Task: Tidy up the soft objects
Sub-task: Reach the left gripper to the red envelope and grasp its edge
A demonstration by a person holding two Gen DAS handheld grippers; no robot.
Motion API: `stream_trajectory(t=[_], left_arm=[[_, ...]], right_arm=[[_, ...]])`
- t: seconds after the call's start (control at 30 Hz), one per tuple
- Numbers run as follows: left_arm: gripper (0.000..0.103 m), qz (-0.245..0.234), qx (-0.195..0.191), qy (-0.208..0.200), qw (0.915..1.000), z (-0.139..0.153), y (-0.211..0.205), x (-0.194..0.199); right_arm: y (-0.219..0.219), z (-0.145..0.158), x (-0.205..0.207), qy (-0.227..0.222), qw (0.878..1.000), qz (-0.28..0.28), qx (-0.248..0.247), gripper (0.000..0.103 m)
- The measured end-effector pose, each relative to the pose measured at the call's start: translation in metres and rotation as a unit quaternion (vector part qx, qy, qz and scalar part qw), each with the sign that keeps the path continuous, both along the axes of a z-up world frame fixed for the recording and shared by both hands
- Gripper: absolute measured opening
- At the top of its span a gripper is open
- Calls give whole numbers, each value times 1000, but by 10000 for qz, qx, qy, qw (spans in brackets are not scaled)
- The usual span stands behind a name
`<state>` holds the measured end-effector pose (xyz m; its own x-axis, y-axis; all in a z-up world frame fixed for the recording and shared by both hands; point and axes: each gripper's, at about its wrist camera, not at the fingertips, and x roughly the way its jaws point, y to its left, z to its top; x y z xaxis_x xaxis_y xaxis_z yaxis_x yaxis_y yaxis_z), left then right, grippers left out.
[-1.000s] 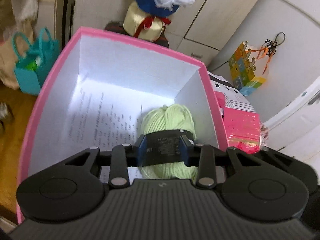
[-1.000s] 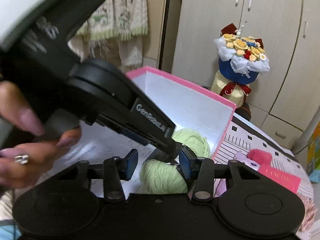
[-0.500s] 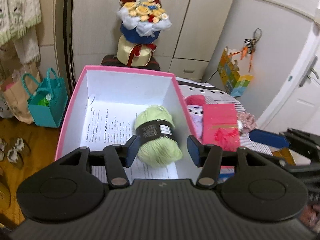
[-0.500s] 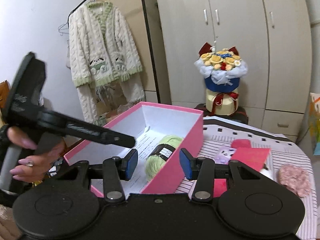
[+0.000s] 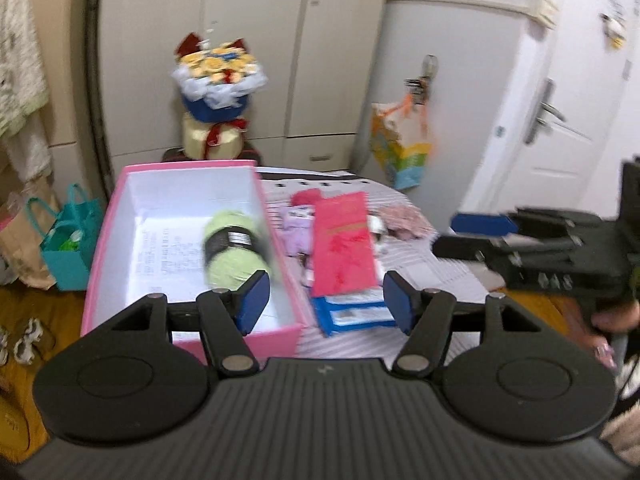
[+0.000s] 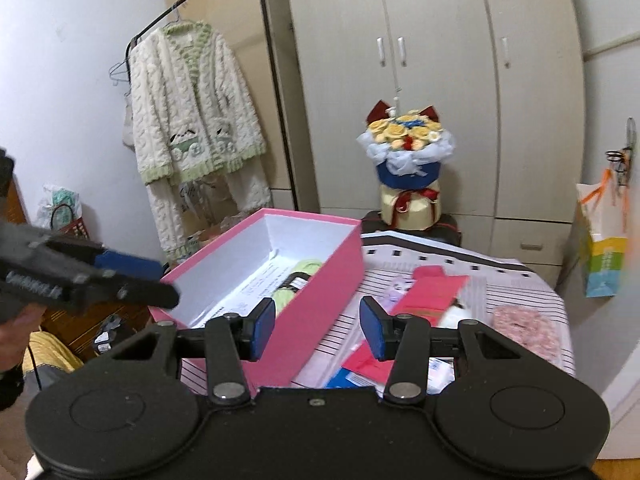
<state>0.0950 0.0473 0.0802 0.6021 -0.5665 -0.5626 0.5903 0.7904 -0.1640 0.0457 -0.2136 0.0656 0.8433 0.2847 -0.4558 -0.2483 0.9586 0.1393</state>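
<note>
The left gripper [image 5: 325,300] hangs above the near end of the pink box [image 5: 192,344], fingers spread wide and holding nothing. The right gripper [image 6: 317,330] is also wide apart and empty, above the box's right wall. A green ball of yarn [image 5: 234,246] with a dark band lies inside the box on a printed sheet [image 5: 168,248]. To the right, on the striped tablecloth [image 5: 444,276], lie a red packet [image 5: 344,248], a pale purple soft item [image 5: 296,230] and a pink fluffy piece [image 6: 524,330]
</note>
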Motion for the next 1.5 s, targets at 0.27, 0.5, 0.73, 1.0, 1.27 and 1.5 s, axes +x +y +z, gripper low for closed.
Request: stream_trajectory(t=[0.27,0.5,0.73,1.0,1.27,1.5], left_arm=[[62,-526,-27,-138,9985,-14,-43,-32],[62,-682,40,-245,9974,-41,-85,-28],[62,-393,302,-505,9975,-79,-119,-12],[62,280,786,-1278,9883,-125,-156,11],[62,772,1173,-1397,9802,-157,-181,39],[62,848,1112,-1222,9826,-170,-183,48]], right_arm=[[-39,-1,-14,16,9996,-282,93,52],[-57,-19,-5,63,9993,-133,345,52],[-69,-52,24,158,9992,-108,345,52],[-93,-94,66,401,9945,156,953,55],[-101,-123,101,708,9893,232,1258,60],[-99,-139,124,947,9842,369,1447,60]])
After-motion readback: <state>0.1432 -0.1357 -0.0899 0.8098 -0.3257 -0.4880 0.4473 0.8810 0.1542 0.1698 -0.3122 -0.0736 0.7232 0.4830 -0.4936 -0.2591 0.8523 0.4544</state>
